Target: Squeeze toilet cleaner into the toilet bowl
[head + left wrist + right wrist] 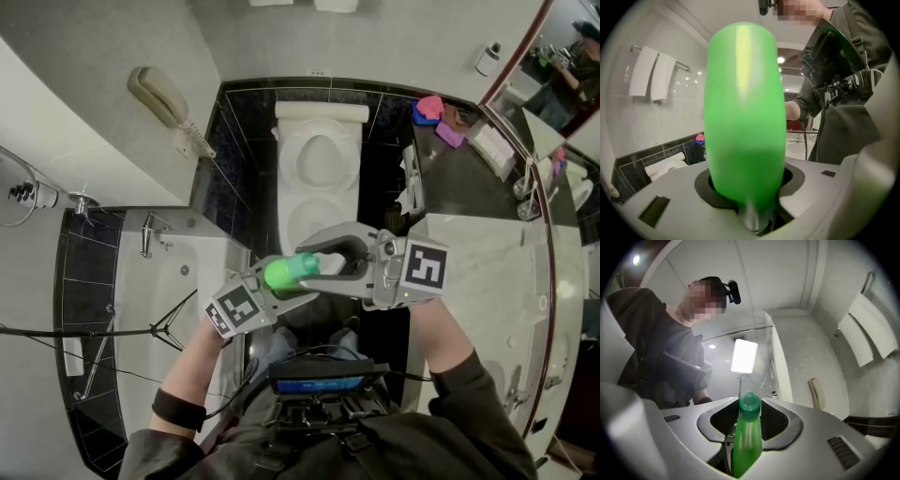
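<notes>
A bright green toilet cleaner bottle (284,273) with a darker green cap (307,264) lies nearly level between my two grippers, above the white toilet (319,164). My left gripper (274,286) is shut on the bottle's body, which fills the left gripper view (743,117). My right gripper (330,259) reaches in from the right, its jaws standing either side of the cap end. In the right gripper view the bottle (747,437) runs along the jaws with a gap showing on both sides of the cap (750,402), so the pads do not press it.
A bathtub (173,309) with a light stand over it lies at the left, below a wall phone (161,96). At the right is a pale countertop (487,272) holding coloured toiletries (431,110). Towels (651,75) hang on the wall. Dark tiles surround the toilet.
</notes>
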Available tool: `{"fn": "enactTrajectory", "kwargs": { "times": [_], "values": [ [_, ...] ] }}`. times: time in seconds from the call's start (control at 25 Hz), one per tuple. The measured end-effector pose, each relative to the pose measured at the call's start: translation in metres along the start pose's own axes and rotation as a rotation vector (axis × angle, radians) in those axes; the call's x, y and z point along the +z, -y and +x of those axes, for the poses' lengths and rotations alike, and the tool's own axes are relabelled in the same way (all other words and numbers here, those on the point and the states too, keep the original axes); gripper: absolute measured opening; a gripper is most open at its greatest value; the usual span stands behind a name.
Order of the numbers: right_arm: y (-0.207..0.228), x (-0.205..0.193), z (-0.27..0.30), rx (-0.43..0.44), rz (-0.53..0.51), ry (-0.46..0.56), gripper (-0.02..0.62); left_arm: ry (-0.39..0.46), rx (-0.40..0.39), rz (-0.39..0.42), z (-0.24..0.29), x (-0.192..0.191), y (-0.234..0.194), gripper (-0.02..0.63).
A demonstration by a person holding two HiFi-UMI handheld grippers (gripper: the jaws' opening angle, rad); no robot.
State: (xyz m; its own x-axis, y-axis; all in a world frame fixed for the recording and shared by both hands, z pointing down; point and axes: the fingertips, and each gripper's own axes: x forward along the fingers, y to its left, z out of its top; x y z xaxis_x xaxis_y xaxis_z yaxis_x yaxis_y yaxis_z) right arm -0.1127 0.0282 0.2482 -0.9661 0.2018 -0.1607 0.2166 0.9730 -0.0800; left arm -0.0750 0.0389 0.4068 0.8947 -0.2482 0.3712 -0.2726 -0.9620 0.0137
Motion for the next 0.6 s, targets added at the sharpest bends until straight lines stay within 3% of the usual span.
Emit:
{"fn": "enactTrajectory", "kwargs": {
  "times": [0.2, 0.32, 0.6],
  "values": [
    [0.036, -0.003, -0.008, -0.209, 0.179, 0.099, 0.232, 0.016, 0.237, 0.011, -0.002, -0.001, -0.031, 0.199],
    [0.038, -0.006, -0.009, -0.256, 0.333, 0.133, 0.265, -0.007, 0.364, 0.018, -0.002, -0.003, -0.044, 0.199],
    [0.041, -0.029, -0.007, -0.325, 0.683, -0.050, 0.265, -0.089, 0.502, 0.101, -0.007, -0.029, -0.062, 0.199]
  ]
}}
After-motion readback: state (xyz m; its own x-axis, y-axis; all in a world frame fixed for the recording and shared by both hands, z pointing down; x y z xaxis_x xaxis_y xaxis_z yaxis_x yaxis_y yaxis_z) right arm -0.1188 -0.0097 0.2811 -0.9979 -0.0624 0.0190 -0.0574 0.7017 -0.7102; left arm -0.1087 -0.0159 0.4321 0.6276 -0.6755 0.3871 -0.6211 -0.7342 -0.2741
